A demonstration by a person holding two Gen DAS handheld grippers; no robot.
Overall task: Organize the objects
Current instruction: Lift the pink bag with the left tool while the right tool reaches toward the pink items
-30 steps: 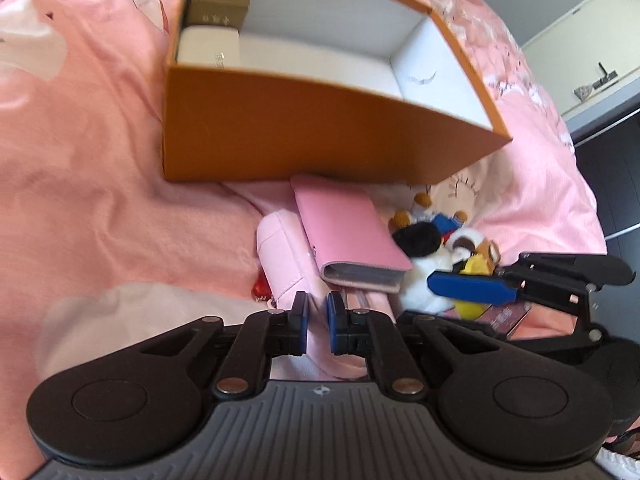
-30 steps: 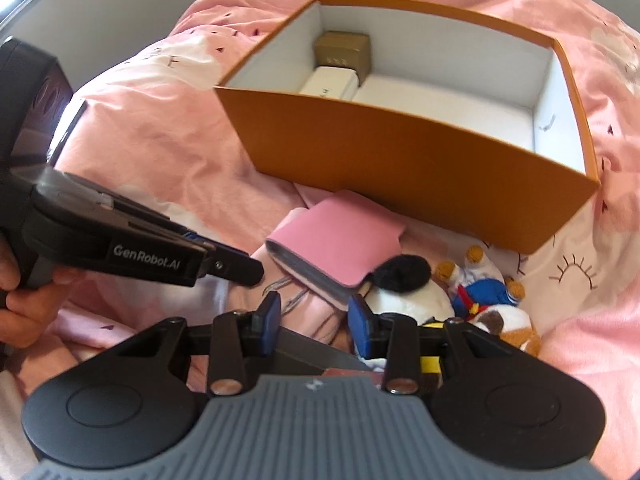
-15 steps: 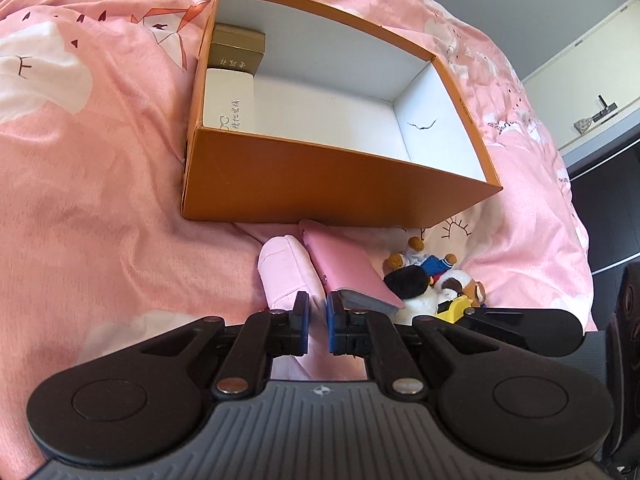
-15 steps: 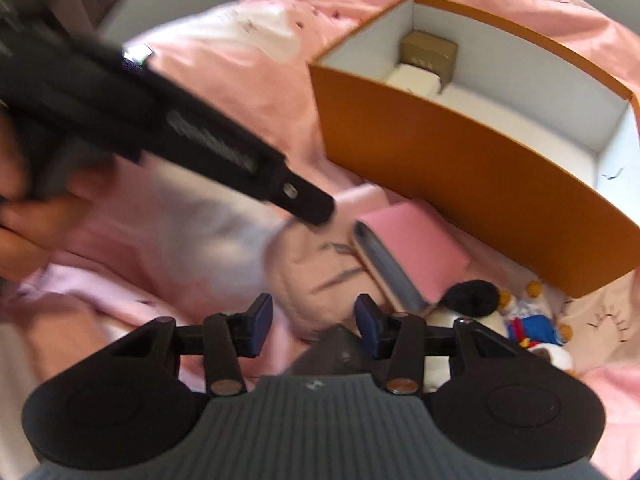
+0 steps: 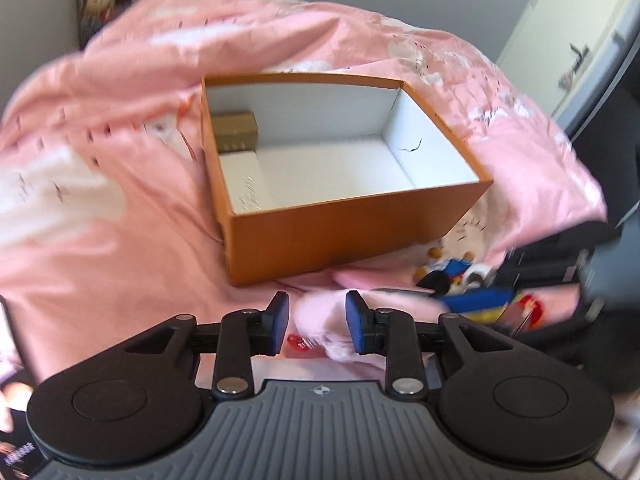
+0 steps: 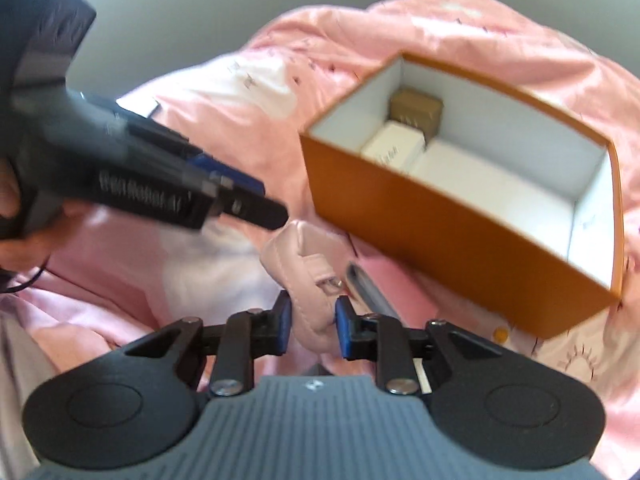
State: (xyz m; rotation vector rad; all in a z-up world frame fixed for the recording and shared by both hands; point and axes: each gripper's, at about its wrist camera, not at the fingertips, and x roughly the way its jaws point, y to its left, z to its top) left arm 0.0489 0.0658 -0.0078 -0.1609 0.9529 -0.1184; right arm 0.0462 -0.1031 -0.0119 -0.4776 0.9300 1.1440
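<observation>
An open orange box [image 5: 352,236] [image 6: 460,236] lies on the pink bedspread. Inside it are a gold carton [image 5: 235,128] [image 6: 418,108] and a white carton [image 5: 244,184] [image 6: 394,148]. My left gripper [image 5: 317,322] is open and empty, held back above a pale pink quilted purse [image 5: 320,316]. My right gripper [image 6: 310,326] has its blue pads on either side of that purse [image 6: 308,276]; whether they press it is unclear. A pink wallet [image 6: 366,288] lies beside the purse. A small plush toy [image 5: 452,272] lies right of the box.
The pink bedspread [image 5: 100,208] fills the scene. A red item [image 5: 298,340] peeks out under the purse. A cabinet [image 5: 580,52] stands at the far right. The left gripper's body [image 6: 120,176] crosses the right wrist view at the left.
My left gripper has pulled back and up and opened. My right gripper has swung left and moved onto the pale pink purse, its pads now around it.
</observation>
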